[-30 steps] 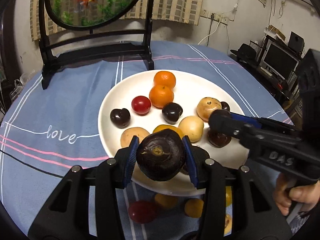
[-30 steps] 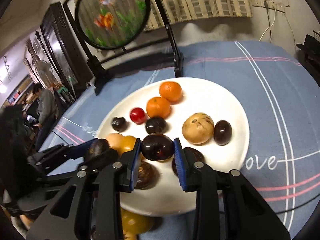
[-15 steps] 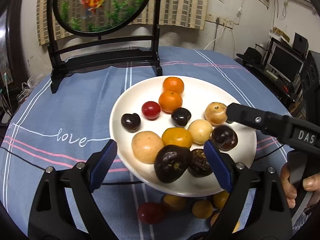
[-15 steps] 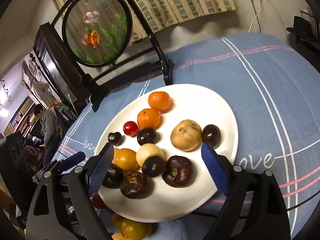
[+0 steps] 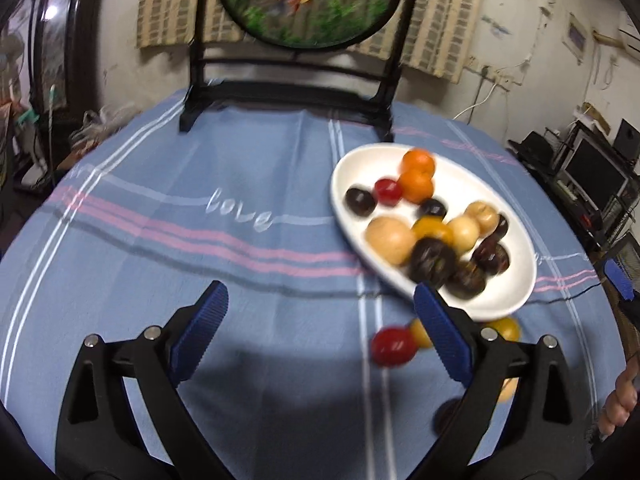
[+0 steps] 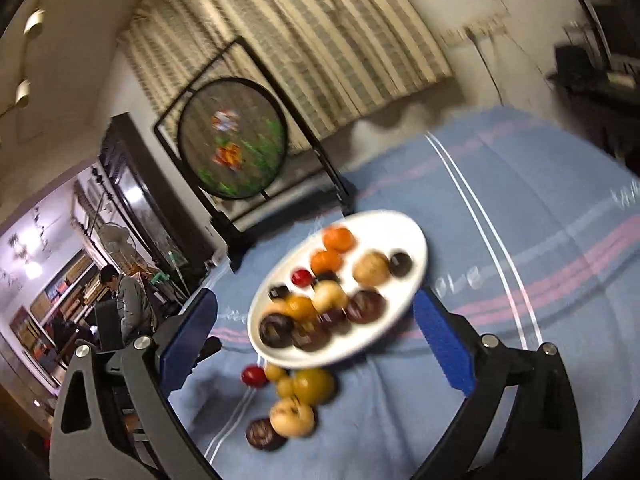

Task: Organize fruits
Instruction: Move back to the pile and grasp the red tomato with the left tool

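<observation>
A white plate (image 5: 516, 300) holds several fruits: oranges (image 5: 418, 164), dark plums (image 5: 432, 264), tan and yellow ones. It also shows in the right wrist view (image 6: 400, 340). Loose fruits lie on the cloth in front of it: a red one (image 5: 394, 346) and yellow ones (image 6: 314, 386), a tan one (image 6: 292, 416) and a dark one (image 6: 262, 434). My left gripper (image 5: 320, 328) is open and empty, left of the plate. My right gripper (image 6: 316, 332) is open and empty, raised back from the plate.
A blue striped tablecloth (image 5: 200, 240) covers the round table. A black stand with a round goldfish screen (image 5: 296, 12) stands at the far edge. A person's hand (image 5: 618, 400) shows at the right edge. Desks and monitors (image 5: 592, 172) lie beyond the table.
Both grippers opened and left their dark fruits on the plate. Both then pulled back; the left swung left, the right rose and tilted.
</observation>
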Demonstrator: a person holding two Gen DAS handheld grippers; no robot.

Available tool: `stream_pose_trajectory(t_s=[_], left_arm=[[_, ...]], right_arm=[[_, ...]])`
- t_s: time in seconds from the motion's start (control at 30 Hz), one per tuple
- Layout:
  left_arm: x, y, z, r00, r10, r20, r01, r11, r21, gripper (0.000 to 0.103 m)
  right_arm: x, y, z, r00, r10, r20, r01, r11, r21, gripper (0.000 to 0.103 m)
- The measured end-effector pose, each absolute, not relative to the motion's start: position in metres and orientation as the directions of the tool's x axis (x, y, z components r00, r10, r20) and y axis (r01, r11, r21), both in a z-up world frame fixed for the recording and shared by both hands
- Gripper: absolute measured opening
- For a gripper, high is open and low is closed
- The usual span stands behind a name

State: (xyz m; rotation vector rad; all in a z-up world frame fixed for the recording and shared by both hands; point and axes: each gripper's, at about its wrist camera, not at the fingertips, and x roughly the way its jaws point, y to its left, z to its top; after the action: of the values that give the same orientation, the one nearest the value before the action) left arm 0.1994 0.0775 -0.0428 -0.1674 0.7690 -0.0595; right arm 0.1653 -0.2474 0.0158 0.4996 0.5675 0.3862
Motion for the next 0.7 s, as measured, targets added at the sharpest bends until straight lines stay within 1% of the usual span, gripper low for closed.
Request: stream_pose_trajectory(t_s=[0.1,0.2,0.33,0.43,0.7], left_arm=[[0.193,0.077,-0.047,0.707,-0.124,-0.696,0.002,0.985,-0.174,0.096],[0.188,0.069,-0.048,0.711,-0.127,-0.691,0.036,0.989,-0.145,0.096],[0.186,0.046,-0.056,0.706,-0.078,-0.704,0.084,0.996,-0.026,0.096],[0.188,0.036,-0.062,0.695,-0.042,-0.718,0.101,0.994,0.039,0.096],[0.199,0.02,-0.077,0.668,0.039,-0.743,0.128,0.977,0.167,0.096]], right_arm=[[0.163,-0.261,0.013,0.789,0.454,-0.415,-0.159,0.802,0.575,0.099],[0.165,-0.27,0.007,0.791,0.44,-0.425,-0.119,0.792,0.598,0.099],[0.173,-0.278,-0.005,0.762,0.466,-0.45,-0.077,0.755,0.651,0.099],[0.177,-0.276,-0.011,0.732,0.489,-0.474,-0.06,0.739,0.671,0.1],[0.175,-0.275,-0.009,0.731,0.493,-0.471,-0.058,0.733,0.678,0.1]])
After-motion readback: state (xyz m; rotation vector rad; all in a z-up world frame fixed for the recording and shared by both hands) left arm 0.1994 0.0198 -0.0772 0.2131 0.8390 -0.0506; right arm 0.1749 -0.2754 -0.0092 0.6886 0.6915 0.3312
